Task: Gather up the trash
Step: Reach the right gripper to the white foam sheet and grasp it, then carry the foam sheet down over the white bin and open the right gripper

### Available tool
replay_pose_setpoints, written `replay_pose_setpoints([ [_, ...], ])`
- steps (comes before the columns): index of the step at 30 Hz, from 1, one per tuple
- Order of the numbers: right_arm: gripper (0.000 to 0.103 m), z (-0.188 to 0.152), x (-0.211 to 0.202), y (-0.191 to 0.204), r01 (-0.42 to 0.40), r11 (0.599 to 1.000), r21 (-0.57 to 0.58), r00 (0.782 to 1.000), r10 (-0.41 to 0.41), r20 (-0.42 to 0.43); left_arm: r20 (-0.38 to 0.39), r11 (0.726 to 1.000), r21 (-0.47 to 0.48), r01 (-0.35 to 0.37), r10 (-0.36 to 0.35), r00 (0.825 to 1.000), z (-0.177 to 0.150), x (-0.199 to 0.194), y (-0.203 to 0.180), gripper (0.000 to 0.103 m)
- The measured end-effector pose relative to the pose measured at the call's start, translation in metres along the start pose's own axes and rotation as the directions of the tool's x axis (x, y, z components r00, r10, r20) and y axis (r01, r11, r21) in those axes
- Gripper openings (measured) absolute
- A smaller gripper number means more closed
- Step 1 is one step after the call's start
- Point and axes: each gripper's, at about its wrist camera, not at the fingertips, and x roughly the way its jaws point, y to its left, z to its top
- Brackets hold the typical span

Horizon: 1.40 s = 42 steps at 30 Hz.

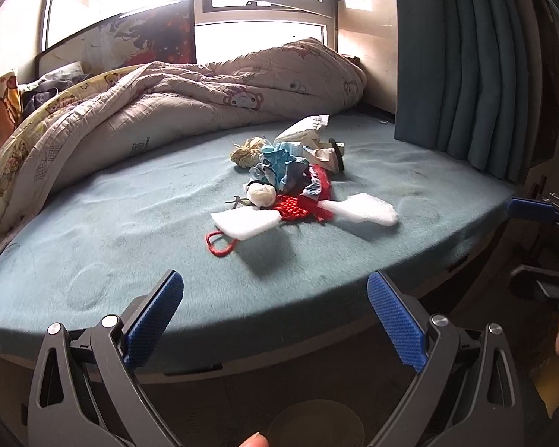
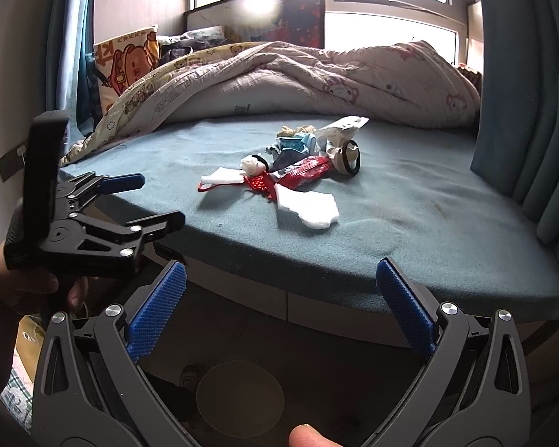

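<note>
One heap of trash (image 1: 294, 182) lies near the middle of the bed's blue-green sheet (image 1: 130, 253), and I can pick its parts apart from here. Two white foam pieces (image 1: 365, 210) lie at the near side, with a red mesh net (image 1: 298, 206) between them and a loop of red string (image 1: 220, 244) trailing off the left one. Behind these sit a small white wad (image 1: 261, 193), crumpled blue paper (image 1: 283, 164), a red-and-silver wrapper (image 2: 309, 171), a yellowish crumpled ball (image 1: 246, 151), a white packet (image 1: 305, 128) and a black ring (image 2: 350, 158) standing on its edge at the heap's right.

I have both tools short of the bed's edge, well apart from the heap. My left gripper (image 1: 275, 320) has its blue-padded fingers spread wide with nothing between them; in the right camera it shows from the side (image 2: 138, 201), held in a hand (image 2: 22, 283). My right gripper (image 2: 281, 309) is likewise spread wide and empty.

Farther back a rumpled quilt (image 1: 212, 89) with cartoon prints is pushed against the window (image 1: 261, 3), a cartoon pillow (image 2: 130, 59) stands at the left, and a dark teal curtain (image 1: 462, 63) hangs at the right.
</note>
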Motion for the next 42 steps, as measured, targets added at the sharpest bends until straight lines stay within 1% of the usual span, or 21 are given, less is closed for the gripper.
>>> replay_pose_setpoints([
  [3, 0.098, 0.003, 0.015, -0.001, 0.009, 1.0, -0.013, 1.0, -0.009, -0.009, 0.004, 0.999, -0.008, -0.035, 0.035, 0.999, 0.015, 0.032, 0.01, 0.097],
  [6, 0.098, 0.005, 0.032, -0.004, 0.02, 0.999, -0.03, 0.999, -0.021, -0.025, -0.023, 1.0, -0.02, -0.014, 0.014, 1.0, 0.024, 0.061, 0.018, 0.097],
  [8, 0.098, 0.007, 0.044, -0.01, 0.019, 0.999, -0.028, 0.999, -0.019, -0.034, -0.046, 1.0, -0.02, -0.022, 0.021, 0.999, 0.027, 0.078, 0.022, 0.097],
  [9, 0.098, 0.008, 0.05, -0.013, 0.017, 1.0, -0.023, 0.999, -0.018, -0.038, -0.053, 1.0, -0.022, -0.019, 0.018, 0.998, 0.028, 0.085, 0.024, 0.091],
  [10, 0.098, 0.009, 0.055, -0.017, 0.015, 1.0, -0.017, 0.999, -0.016, -0.042, -0.06, 1.0, -0.029, -0.004, 0.003, 0.998, 0.03, 0.09, 0.026, 0.082],
  [11, 0.098, 0.011, 0.061, -0.021, 0.013, 1.0, -0.01, 0.999, -0.014, -0.046, -0.065, 0.999, -0.042, 0.015, -0.018, 0.998, 0.031, 0.094, 0.028, 0.078],
  [13, 0.098, 0.014, 0.074, -0.029, 0.01, 1.0, 0.005, 0.998, -0.01, -0.062, -0.07, 0.998, -0.055, 0.044, -0.047, 0.996, 0.032, 0.103, 0.03, 0.065],
  [14, 0.098, 0.015, 0.081, -0.032, 0.014, 1.0, 0.008, 0.998, -0.014, -0.067, -0.064, 0.998, -0.049, 0.04, -0.043, 0.997, 0.033, 0.106, 0.03, 0.064],
  [15, 0.098, 0.017, 0.088, -0.036, 0.018, 1.0, 0.01, 0.997, -0.017, -0.07, -0.056, 0.998, -0.046, 0.044, -0.046, 0.997, 0.033, 0.106, 0.03, 0.062],
  [17, 0.098, 0.019, 0.101, -0.042, 0.01, 1.0, 0.012, 0.997, -0.009, -0.076, -0.028, 0.994, -0.075, 0.075, -0.078, 0.997, 0.033, 0.103, 0.035, 0.06],
  [19, 0.098, 0.021, 0.113, -0.045, 0.007, 1.0, 0.014, 0.996, -0.006, -0.086, 0.007, 0.991, -0.101, 0.092, -0.092, 0.996, 0.033, 0.096, 0.041, 0.056],
  [22, 0.098, 0.023, 0.124, -0.047, 0.005, 1.0, 0.013, 0.996, -0.004, -0.094, 0.029, 0.992, -0.102, 0.07, -0.068, 0.997, 0.034, 0.087, 0.042, 0.053],
  [26, 0.098, 0.026, 0.132, -0.045, 0.013, 1.0, 0.007, 0.996, -0.012, -0.083, 0.052, 0.994, -0.1, 0.054, -0.049, 0.997, 0.033, 0.069, 0.047, 0.053],
  [30, 0.098, 0.033, 0.141, -0.042, -0.013, 1.0, 0.015, 0.996, 0.014, -0.089, 0.06, 0.996, -0.082, 0.042, -0.037, 0.998, 0.027, 0.052, 0.048, 0.053],
  [33, 0.098, 0.035, 0.15, -0.035, 0.017, 1.0, -0.02, 0.997, -0.019, -0.08, 0.055, 0.996, -0.08, 0.036, -0.031, 0.998, 0.023, 0.049, 0.048, 0.053],
  [34, 0.095, 0.036, 0.151, -0.035, 0.016, 1.0, -0.022, 0.997, -0.017, -0.076, 0.052, 0.996, -0.083, 0.034, -0.03, 0.998, 0.021, 0.048, 0.049, 0.053],
  [35, 0.082, 0.037, 0.152, -0.036, 0.0, 1.0, -0.018, 0.996, -0.001, -0.084, 0.05, 0.995, -0.089, 0.034, -0.029, 0.998, 0.02, 0.048, 0.05, 0.053],
  [37, 0.068, 0.038, 0.151, -0.035, 0.001, 1.0, -0.019, 0.996, -0.003, -0.091, 0.054, 0.994, -0.099, 0.039, -0.034, 0.998, 0.018, 0.043, 0.051, 0.053],
  [38, 0.061, 0.039, 0.149, -0.034, -0.013, 1.0, -0.02, 0.995, 0.011, -0.097, 0.057, 0.994, -0.1, 0.042, -0.036, 0.998, 0.018, 0.041, 0.051, 0.053],
  [40, 0.06, 0.039, 0.143, -0.032, -0.049, 0.999, -0.017, 0.993, 0.047, -0.105, 0.065, 0.994, -0.096, 0.047, -0.041, 0.997, 0.018, 0.034, 0.049, 0.053],
  [42, 0.059, 0.036, 0.135, -0.028, -0.051, 0.998, -0.025, 0.994, 0.049, -0.101, 0.071, 0.996, -0.08, 0.045, -0.04, 0.997, 0.019, 0.028, 0.046, 0.053],
])
